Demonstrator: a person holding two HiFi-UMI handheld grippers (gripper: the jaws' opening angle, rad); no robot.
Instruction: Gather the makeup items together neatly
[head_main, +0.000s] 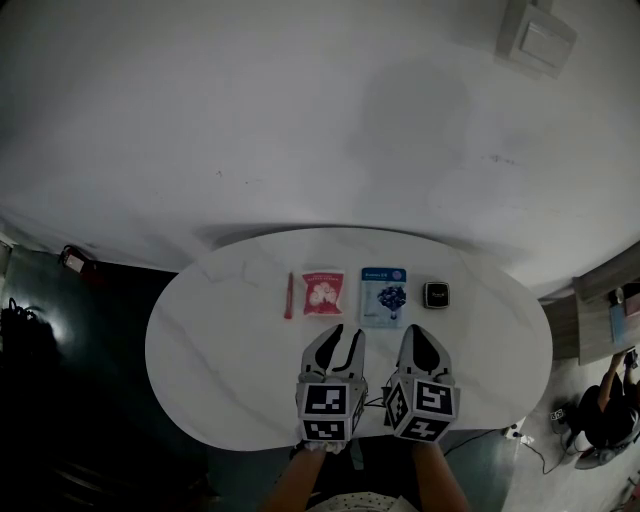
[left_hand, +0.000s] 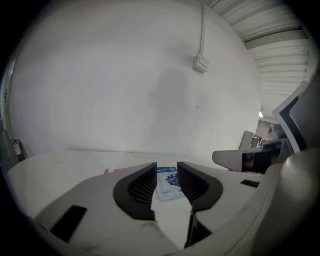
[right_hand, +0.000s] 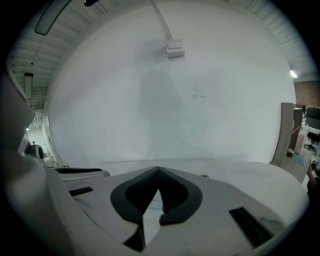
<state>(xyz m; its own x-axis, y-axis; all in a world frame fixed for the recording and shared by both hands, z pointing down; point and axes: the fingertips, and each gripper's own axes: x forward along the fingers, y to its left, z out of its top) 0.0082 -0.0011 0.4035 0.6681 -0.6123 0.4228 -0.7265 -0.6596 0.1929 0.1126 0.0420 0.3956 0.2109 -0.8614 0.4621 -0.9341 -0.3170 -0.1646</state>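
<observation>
Honestly, with the left gripper (head_main: 347, 338) hanging jaws spread and empty and the right gripper (head_main: 422, 336) pressed shut on nothing, I'm thinking gentle sideways nudges are suiting the red stick (head_main: 289, 296), pink sachet (head_main: 323, 293), blue packet (head_main: 384, 296) and black compact (head_main: 436, 295) lying spaced along the table (head_main: 220, 340), no tray or box showing

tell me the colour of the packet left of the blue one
Red packet, white picture; best in the head view.

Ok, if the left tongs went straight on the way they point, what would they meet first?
Most likely the blue sachet, which shows right between the open left tongs, flat on the table; how far ahead is unclear.
</observation>
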